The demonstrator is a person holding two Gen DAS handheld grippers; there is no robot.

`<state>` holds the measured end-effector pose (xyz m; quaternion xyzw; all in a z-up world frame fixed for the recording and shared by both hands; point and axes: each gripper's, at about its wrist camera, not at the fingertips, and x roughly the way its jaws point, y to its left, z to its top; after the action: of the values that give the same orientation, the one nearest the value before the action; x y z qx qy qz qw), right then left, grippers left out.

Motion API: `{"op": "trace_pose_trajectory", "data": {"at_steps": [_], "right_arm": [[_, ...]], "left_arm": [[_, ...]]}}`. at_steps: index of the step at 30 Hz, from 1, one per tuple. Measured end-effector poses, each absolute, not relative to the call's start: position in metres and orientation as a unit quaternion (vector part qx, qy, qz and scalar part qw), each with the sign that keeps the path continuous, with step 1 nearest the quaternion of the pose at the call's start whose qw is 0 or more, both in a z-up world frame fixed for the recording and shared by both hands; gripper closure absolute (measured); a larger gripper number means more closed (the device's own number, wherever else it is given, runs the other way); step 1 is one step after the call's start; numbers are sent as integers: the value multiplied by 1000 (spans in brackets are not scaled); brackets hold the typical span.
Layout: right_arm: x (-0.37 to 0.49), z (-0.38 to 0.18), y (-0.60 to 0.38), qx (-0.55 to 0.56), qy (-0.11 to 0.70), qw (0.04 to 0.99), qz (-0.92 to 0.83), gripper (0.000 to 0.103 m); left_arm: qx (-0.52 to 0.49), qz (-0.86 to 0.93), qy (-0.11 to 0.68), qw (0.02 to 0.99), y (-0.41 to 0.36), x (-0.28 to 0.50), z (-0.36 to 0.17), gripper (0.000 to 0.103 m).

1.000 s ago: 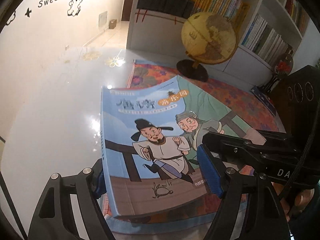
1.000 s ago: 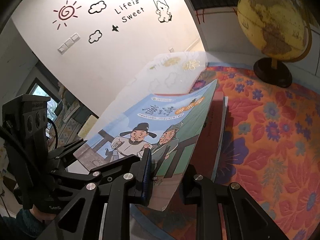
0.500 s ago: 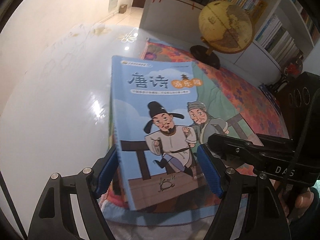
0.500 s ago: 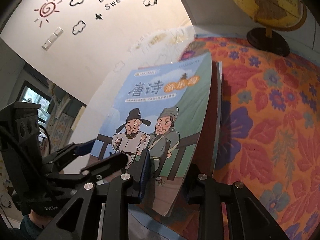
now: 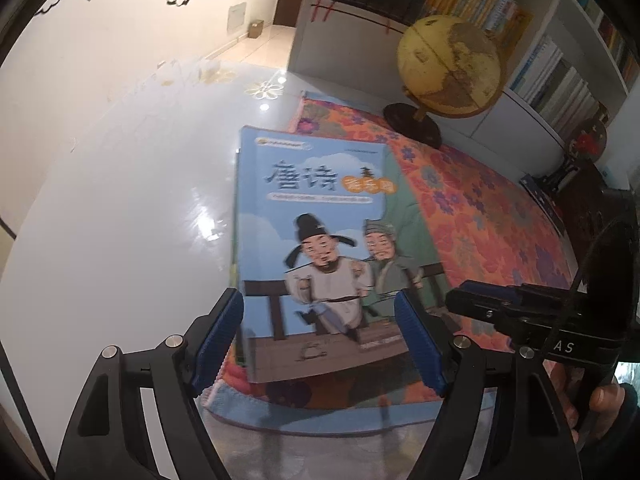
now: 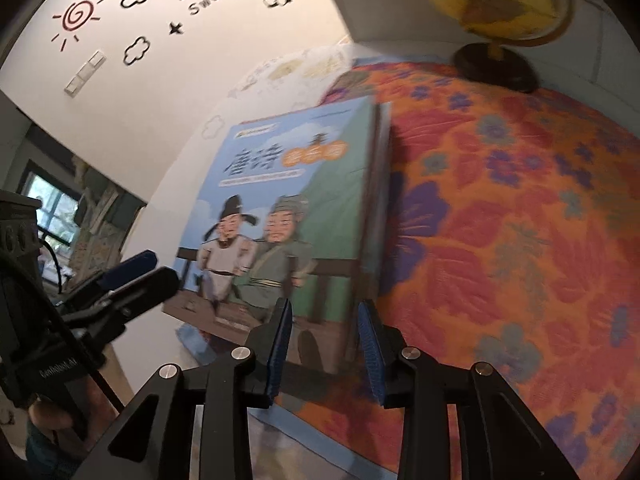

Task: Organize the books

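The blue picture book [image 5: 316, 256] lies flat on the floral cloth [image 5: 480, 216], its near end between the wide left gripper [image 5: 320, 340] blades, while the right gripper [image 6: 324, 340] jaws are opening off its corner, apparently releasing it.

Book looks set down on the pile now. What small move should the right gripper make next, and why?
Probably back the right gripper straight off. Its jaws are opening, the blue book lies flat on the stack on the floral mat, and the left gripper stands open around its near edge.
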<state>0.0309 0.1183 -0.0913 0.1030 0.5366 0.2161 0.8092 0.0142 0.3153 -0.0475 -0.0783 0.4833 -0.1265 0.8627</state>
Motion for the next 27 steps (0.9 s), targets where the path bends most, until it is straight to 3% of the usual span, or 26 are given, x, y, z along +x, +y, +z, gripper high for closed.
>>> {"op": "trace_pose_trajectory", "data": {"at_steps": [5, 7, 17, 27], "right_arm": [[16, -69, 78, 104, 514, 834, 172, 61], [8, -56, 61, 98, 498, 848, 151, 50], [-23, -11, -32, 91, 450, 885, 75, 50], [-28, -20, -168, 128, 453, 882, 14, 49]], "left_arm": [[-61, -161, 473, 864, 282, 20, -33, 26], [-50, -177, 467, 865, 264, 23, -28, 26], [2, -268, 441, 856, 138, 30, 1, 26], [30, -312, 448, 837, 11, 37, 3, 26]]}}
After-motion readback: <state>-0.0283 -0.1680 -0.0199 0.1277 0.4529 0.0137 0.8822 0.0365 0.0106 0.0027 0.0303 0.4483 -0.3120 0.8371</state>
